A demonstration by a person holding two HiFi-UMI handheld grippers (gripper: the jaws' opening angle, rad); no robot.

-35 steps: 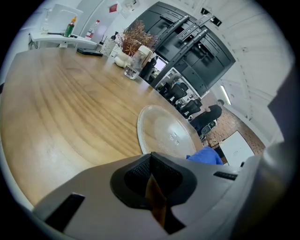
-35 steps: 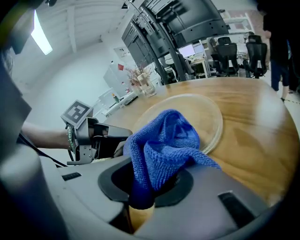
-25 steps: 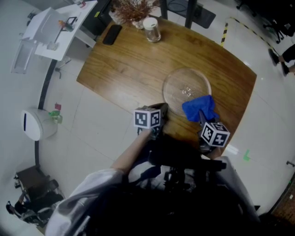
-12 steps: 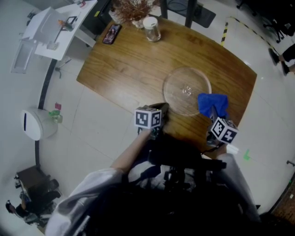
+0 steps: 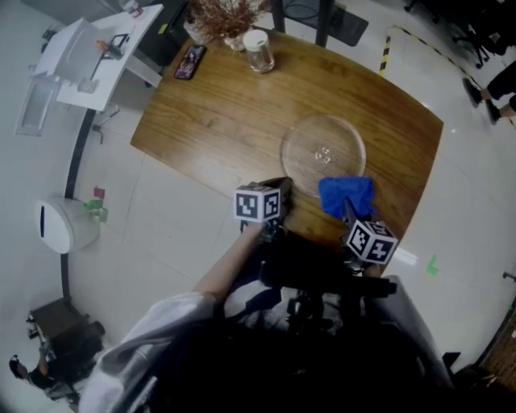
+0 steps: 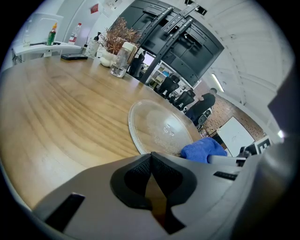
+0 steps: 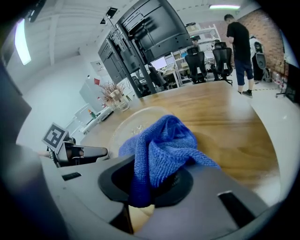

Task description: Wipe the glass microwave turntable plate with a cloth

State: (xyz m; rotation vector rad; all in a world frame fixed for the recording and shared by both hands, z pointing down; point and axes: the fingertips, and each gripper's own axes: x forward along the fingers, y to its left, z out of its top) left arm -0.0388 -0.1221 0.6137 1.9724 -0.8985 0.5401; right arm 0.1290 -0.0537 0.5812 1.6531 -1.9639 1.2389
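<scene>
The round glass turntable plate (image 5: 323,156) lies flat on the wooden table (image 5: 218,113). My right gripper (image 5: 348,211) is shut on a bunched blue cloth (image 5: 347,195), which rests at the plate's near right rim. In the right gripper view the blue cloth (image 7: 159,150) fills the jaws, with the plate (image 7: 133,126) just beyond. My left gripper (image 5: 284,193) sits at the table's near edge, left of the plate, jaws shut with nothing between them. In the left gripper view the plate (image 6: 161,131) and cloth (image 6: 203,149) lie ahead.
A lidded glass jar (image 5: 259,50), a dried plant (image 5: 224,16) and a phone (image 5: 192,61) stand at the table's far edge. A white side table (image 5: 93,52) stands to the far left. People (image 7: 241,47) and office chairs are behind.
My right gripper carried the cloth off to the plate's right side, then back left onto the plate's near right rim. The left gripper stayed put.
</scene>
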